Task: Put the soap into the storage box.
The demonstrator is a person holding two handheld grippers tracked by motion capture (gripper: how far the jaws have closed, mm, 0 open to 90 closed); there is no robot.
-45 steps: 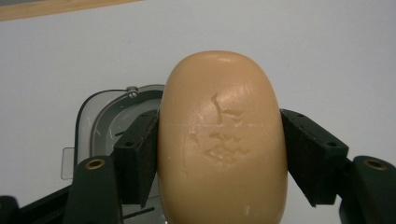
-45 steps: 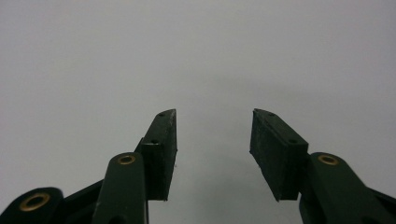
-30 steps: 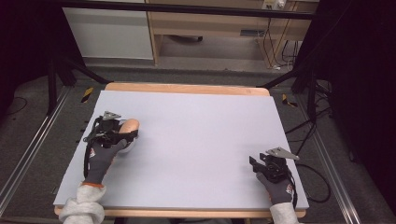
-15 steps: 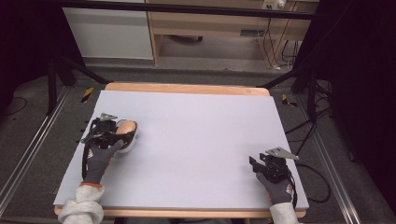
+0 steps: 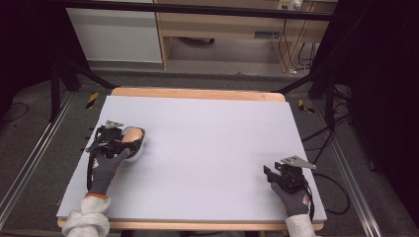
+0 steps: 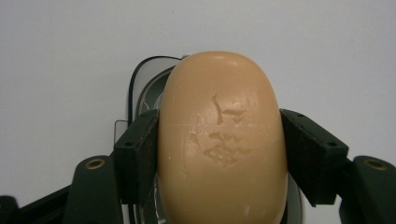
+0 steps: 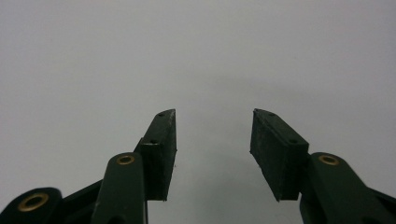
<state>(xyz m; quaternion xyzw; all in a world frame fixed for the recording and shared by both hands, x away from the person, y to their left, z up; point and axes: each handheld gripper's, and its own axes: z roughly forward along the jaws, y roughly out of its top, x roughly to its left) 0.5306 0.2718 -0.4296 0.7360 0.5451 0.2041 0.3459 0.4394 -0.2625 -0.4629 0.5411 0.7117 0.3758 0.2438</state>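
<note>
Two pads of left gripper clamping a tan soap bar by its long sides, over a pale soap dish near the table's left edge. Resting near the front right corner, right gripper standing with a gap between the jaws, holding nothing, only bare tabletop beyond.

Matt waxy soap, scuffed
</note>
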